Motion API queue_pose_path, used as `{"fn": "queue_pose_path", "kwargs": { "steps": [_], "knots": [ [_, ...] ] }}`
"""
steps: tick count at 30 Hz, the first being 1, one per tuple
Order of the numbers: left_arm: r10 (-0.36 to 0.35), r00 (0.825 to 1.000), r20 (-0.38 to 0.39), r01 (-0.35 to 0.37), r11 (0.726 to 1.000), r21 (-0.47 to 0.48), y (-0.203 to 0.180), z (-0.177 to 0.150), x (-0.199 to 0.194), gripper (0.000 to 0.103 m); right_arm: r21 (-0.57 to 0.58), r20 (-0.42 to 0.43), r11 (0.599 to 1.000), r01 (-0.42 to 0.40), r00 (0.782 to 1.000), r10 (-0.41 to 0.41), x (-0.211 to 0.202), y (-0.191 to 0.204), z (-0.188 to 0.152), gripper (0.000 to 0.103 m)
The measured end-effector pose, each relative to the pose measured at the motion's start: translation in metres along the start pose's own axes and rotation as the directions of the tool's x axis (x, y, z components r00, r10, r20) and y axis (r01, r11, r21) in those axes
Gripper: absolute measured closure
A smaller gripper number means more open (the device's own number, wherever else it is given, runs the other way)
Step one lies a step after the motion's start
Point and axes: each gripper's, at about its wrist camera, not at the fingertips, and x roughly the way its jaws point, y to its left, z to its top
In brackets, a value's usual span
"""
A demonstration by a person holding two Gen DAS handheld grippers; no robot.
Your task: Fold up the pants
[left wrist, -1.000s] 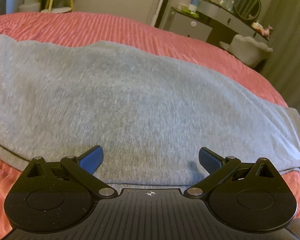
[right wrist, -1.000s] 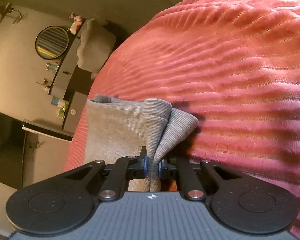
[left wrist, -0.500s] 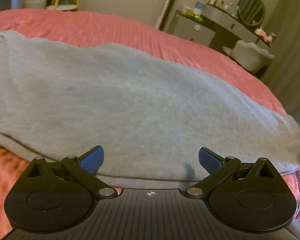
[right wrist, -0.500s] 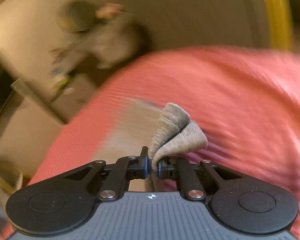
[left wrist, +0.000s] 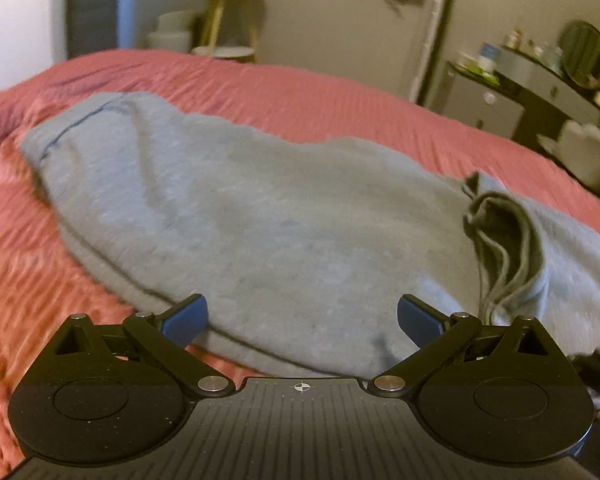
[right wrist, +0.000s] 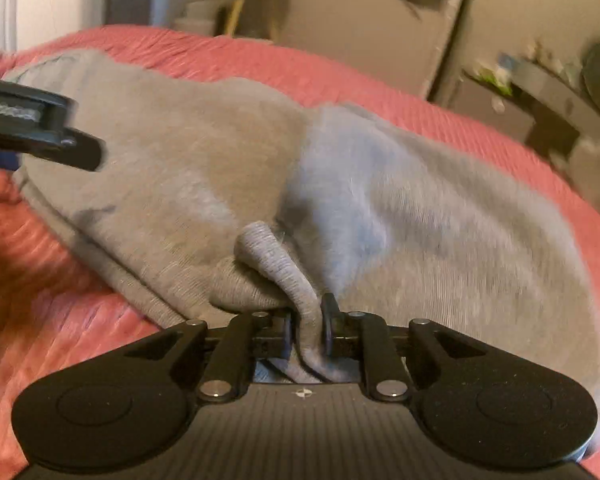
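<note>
Both cams sit low, just above the salmon-pink ribbed bedspread [left wrist: 340, 92], angled down and looking across it twd the beige back wall. Left wrist cam sits close over the near edge of the grey knit pants [left wrist: 260, 220]. Right wrist cam is closer still, pants [right wrist: 420, 220] filling most of its view. Shared: pants, bedspread [right wrist: 380, 92], yellow-legged round side table [left wrist: 228, 20] [right wrist: 252, 4] and dark dresser w/ round mirror [left wrist: 540, 88] [right wrist: 560, 96] past the bed.
</note>
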Motion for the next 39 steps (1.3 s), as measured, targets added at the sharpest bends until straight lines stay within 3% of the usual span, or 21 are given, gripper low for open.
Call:
{"fn": "queue_pose_path", "kwargs": {
  "steps": [3, 6, 7, 8, 10, 11, 12, 15, 17, 21, 24, 27, 28, 29, 31, 32, 34, 35, 39],
  "knots": [
    [-0.034, 0.999, 0.001, 0.034, 0.999, 0.034, -0.009, 0.000, 0.004, 0.000, 0.075, -0.001, 0.992, -0.102, 0.995, 0.102, -0.013, -0.019, -0.001, 0.077],
    [-0.061, 0.998, -0.015, 0.062, 0.996, 0.063, -0.011, -0.005, 0.006, 0.000, 0.205, 0.063, 0.945, -0.255, 0.967, 0.247, -0.033, -0.042, -0.008, 0.057],
    [-0.069, 0.998, -0.013, 0.069, 0.995, 0.066, -0.011, -0.006, 0.004, 0.000, 0.293, 0.113, 0.902, -0.317, 0.948, 0.296, -0.039, -0.057, -0.014, 0.046],
    [-0.081, 0.997, -0.010, 0.082, 0.994, 0.067, -0.012, -0.006, 0.003, 0.000, 0.402, 0.171, 0.843, -0.358, 0.934, 0.315, -0.043, -0.074, -0.017, 0.042],
    [-0.121, 0.993, 0.004, 0.120, 0.990, 0.071, -0.015, -0.005, -0.001, 0.000, 0.547, 0.240, 0.739, -0.393, 0.919, 0.312, -0.045, -0.100, -0.014, 0.043],
    [-0.152, 0.988, 0.017, 0.150, 0.985, 0.082, -0.018, -0.005, -0.004, 0.000, 0.590, 0.267, 0.702, -0.399, 0.917, 0.297, -0.047, -0.112, -0.012, 0.043],
    [-0.182, 0.983, 0.029, 0.178, 0.979, 0.102, -0.022, -0.005, -0.007, 0.000, 0.608, 0.276, 0.690, -0.393, 0.919, 0.281, -0.047, -0.120, -0.008, 0.043],
    [-0.232, 0.973, 0.019, 0.224, 0.955, 0.197, -0.044, -0.009, -0.011, 0.000, 0.617, 0.262, 0.716, -0.327, 0.943, 0.205, -0.045, -0.139, 0.007, 0.043],
    [-0.257, 0.966, 0.007, 0.249, 0.940, 0.235, -0.058, -0.007, -0.009, 0.000, 0.674, 0.243, 0.682, -0.286, 0.957, 0.161, -0.039, -0.155, 0.005, 0.043],
    [-0.374, 0.925, -0.070, 0.381, 0.905, 0.190, -0.074, 0.001, 0.000, 0.000, 0.800, 0.239, 0.531, -0.280, 0.960, 0.145, -0.028, -0.170, -0.022, 0.043],
    [-0.396, 0.906, -0.149, 0.413, 0.905, 0.104, -0.076, 0.002, 0.018, 0.000, 0.873, 0.198, 0.418, -0.253, 0.965, 0.169, -0.029, -0.175, -0.048, 0.043],
    [-0.487, 0.845, -0.222, 0.493, 0.869, -0.027, -0.073, 0.002, 0.031, 0.000, 0.918, 0.220, 0.294, -0.265, 0.959, 0.177, -0.045, -0.180, -0.073, 0.043],
    [-0.497, 0.835, -0.234, 0.504, 0.863, -0.037, -0.075, 0.001, 0.035, 0.000, 0.928, 0.227, 0.259, -0.269, 0.957, 0.179, -0.049, -0.181, -0.080, 0.043],
    [-0.489, 0.838, -0.242, 0.499, 0.866, -0.019, -0.079, 0.001, 0.038, 0.000, 0.934, 0.236, 0.230, -0.274, 0.955, 0.182, -0.055, -0.182, -0.085, 0.041],
    [-0.446, 0.859, -0.252, 0.467, 0.884, 0.029, -0.088, -0.001, 0.044, 0.000, 0.929, 0.258, 0.213, -0.302, 0.943, 0.209, -0.051, -0.182, -0.089, 0.037],
    [-0.437, 0.860, -0.262, 0.462, 0.886, 0.037, -0.093, -0.002, 0.046, 0.000, 0.930, 0.253, 0.213, -0.299, 0.942, 0.219, -0.052, -0.181, -0.091, 0.037],
    [-0.456, 0.840, -0.293, 0.481, 0.876, 0.018, -0.101, -0.003, 0.051, 0.000, 0.938, 0.229, 0.208, -0.277, 0.947, 0.226, -0.049, -0.176, -0.095, 0.037],
    [-0.455, 0.839, -0.298, 0.480, 0.877, 0.011, -0.105, -0.004, 0.052, 0.000, 0.938, 0.236, 0.200, -0.284, 0.943, 0.233, -0.047, -0.174, -0.098, 0.035],
    [-0.408, 0.863, -0.298, 0.441, 0.896, 0.050, -0.115, -0.008, 0.056, 0.000, 0.950, 0.212, 0.183, -0.252, 0.954, 0.213, -0.036, -0.172, -0.107, 0.033]
  ]
}}
